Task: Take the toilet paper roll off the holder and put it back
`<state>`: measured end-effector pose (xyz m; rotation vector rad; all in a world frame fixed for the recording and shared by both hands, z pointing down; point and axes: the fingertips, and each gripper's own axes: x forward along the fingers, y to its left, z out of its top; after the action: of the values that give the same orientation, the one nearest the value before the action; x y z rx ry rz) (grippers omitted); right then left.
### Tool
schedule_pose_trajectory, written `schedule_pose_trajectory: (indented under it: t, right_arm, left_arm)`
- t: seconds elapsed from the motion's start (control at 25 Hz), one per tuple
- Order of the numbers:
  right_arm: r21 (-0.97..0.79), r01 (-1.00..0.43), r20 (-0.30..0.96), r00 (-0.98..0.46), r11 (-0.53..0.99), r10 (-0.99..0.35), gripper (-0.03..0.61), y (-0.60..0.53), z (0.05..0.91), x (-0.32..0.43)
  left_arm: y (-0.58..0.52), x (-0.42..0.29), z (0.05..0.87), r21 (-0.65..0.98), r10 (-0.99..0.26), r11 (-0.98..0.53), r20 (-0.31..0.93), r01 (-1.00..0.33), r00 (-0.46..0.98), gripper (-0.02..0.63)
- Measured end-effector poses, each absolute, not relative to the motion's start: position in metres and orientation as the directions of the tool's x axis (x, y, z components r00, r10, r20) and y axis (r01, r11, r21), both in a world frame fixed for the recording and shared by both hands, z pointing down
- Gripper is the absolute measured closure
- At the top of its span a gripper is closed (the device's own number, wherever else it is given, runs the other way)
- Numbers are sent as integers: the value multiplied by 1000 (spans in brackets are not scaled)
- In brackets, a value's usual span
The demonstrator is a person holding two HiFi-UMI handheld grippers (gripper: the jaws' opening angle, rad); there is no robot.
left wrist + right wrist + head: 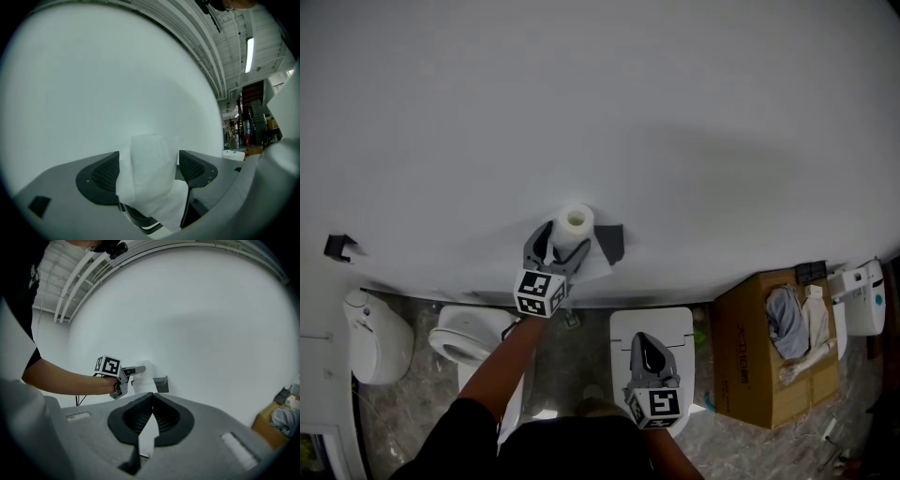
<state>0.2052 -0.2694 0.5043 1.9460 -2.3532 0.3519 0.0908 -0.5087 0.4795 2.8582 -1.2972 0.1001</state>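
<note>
A white toilet paper roll [575, 225] sits at the dark grey wall holder [610, 242], with a loose sheet hanging under it. My left gripper [562, 243] reaches up to the wall with one jaw on each side of the roll. In the left gripper view the roll [152, 168] fills the space between the black pads [105, 176], with a thin gap showing at the right pad, so the left gripper [149, 157] is open around it. My right gripper [646, 343] hangs low by my body, shut and empty. The right gripper view shows the roll [144, 378] and the holder [162, 384] ahead.
Below the white wall stand a toilet bowl [465, 341], a white cistern lid [670, 323] and another white fixture [375, 339] at the left. A cardboard box [748, 361] with cloths stands at the right, beside a white device [863, 298]. A small black bracket [337, 247] sticks out of the wall.
</note>
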Motion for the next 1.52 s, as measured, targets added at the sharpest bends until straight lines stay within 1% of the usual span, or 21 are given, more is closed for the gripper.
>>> schedule_pose_trajectory:
  t: [0.08,0.24,0.44,0.48,0.64,0.68,0.84,0.96,1.08,1.24,1.52]
  right_arm:
    - [-134,-975,189,-202,178,-961,580,-268,503,201]
    - [-125,-974,163,-207,188,-965,580,-269,491,193]
    - [-125,-969,141,-231,214,-963,580,-260,475,166]
    - [-115,-968,142,-239,224,-960,580,-256,472,159]
    - [-111,-961,115,-267,254,-957,580,-237,458,121]
    - [-117,-958,111,-276,263,-955,580,-230,458,109]
    - [-116,-948,127,-310,296,-942,580,-203,460,70]
    - [-105,-946,125,-318,306,-940,581,-182,462,48]
    - [-87,-943,125,-330,321,-936,581,-162,464,30]
    - [-118,-938,132,-341,326,-931,581,-138,473,17]
    - [-63,-953,133,-303,297,-944,581,-98,476,8]
  left_arm:
    - [-501,85,473,-23,-756,-654,57,-756,652,224]
    - [-472,62,464,17,-766,-637,93,-770,636,225]
    - [-403,19,436,86,-758,-647,32,-758,651,236]
    - [-385,11,433,93,-756,-650,20,-754,654,268]
    - [-313,-27,423,133,-750,-659,-47,-740,660,538]
    - [-296,-39,424,149,-758,-649,-47,-746,650,570]
    - [-239,-79,444,200,-795,-589,32,-783,606,589]
    - [-201,-106,457,184,-806,-571,58,-800,589,597]
    - [-174,-135,460,156,-830,-543,48,-825,555,597]
    - [-146,-169,453,137,-867,-494,0,-858,499,598]
    - [-107,-188,459,139,-864,-493,30,-858,502,598]
